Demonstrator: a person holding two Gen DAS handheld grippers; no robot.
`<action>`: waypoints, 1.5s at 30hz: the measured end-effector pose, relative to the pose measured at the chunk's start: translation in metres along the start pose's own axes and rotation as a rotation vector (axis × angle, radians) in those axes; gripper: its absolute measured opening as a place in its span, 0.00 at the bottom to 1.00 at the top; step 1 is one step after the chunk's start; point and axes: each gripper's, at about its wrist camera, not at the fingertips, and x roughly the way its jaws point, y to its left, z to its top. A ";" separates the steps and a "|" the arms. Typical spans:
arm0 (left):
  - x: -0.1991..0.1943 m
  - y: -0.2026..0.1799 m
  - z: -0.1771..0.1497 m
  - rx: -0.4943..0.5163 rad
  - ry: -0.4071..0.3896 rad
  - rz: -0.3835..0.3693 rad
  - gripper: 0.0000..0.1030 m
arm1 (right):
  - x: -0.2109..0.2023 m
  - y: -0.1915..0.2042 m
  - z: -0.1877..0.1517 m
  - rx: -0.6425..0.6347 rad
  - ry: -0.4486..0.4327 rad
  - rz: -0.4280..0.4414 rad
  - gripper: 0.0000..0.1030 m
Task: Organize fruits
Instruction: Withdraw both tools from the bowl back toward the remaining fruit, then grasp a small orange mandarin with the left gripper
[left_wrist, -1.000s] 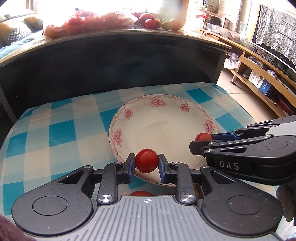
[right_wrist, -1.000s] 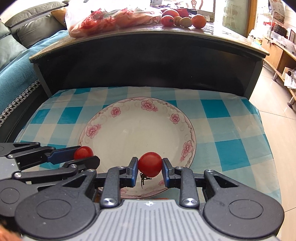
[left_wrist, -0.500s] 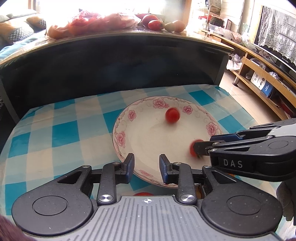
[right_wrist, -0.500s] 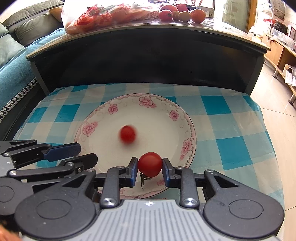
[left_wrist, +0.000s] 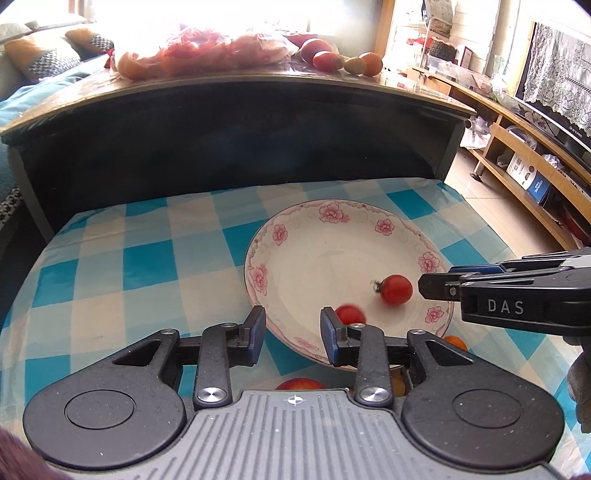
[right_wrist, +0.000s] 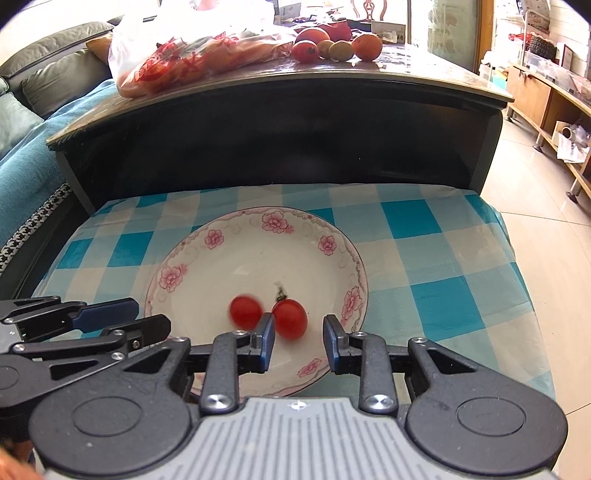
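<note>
- Dark table (right_wrist: 280, 122): stands behind the work area; curved top edge, dark front panel.
- Checked cloth (right_wrist: 443, 266): blue and cream squares, spread flat in front of the dark table, carrying the plate.
- Plastic bag (right_wrist: 192, 51): translucent with red contents, lying on the dark table's top, left of centre.
- Loose fruit (right_wrist: 332, 44): a small group of red, orange and greenish pieces on the table top, just right of the bag.
- Plate (right_wrist: 207, 266): white, pink flower border, resting on the cloth; both tomatoes lie inside it near the front rim.
- Left gripper (left_wrist: 292, 332): released, fingers spread, nothing between them; positioned over the plate's near-left rim. Also visible at the left edge of the right wrist view (right_wrist: 147, 321).
- Right gripper (right_wrist: 298, 341): released, fingers spread over the plate's front rim; the stemmed tomato sits on the plate just beyond the gap, beside the left finger. Its tip enters the left wrist view from the right (left_wrist: 439, 286).
- Stemmed tomato (right_wrist: 290, 318): red cherry tomato, dark stem pointing up and back, on the plate.
- Second tomato (right_wrist: 245, 312): red, blurred outline, on the plate just left of the stemmed one; whether they touch cannot be told.
</note>
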 end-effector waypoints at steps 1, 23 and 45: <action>-0.002 0.001 -0.001 0.001 -0.001 0.001 0.40 | -0.002 0.000 -0.001 0.002 -0.001 -0.001 0.32; -0.038 0.006 -0.042 -0.016 0.061 -0.002 0.44 | -0.036 -0.001 -0.030 0.020 0.007 0.014 0.33; -0.021 -0.005 -0.076 0.037 0.136 -0.015 0.48 | -0.045 -0.018 -0.047 0.069 0.034 0.014 0.37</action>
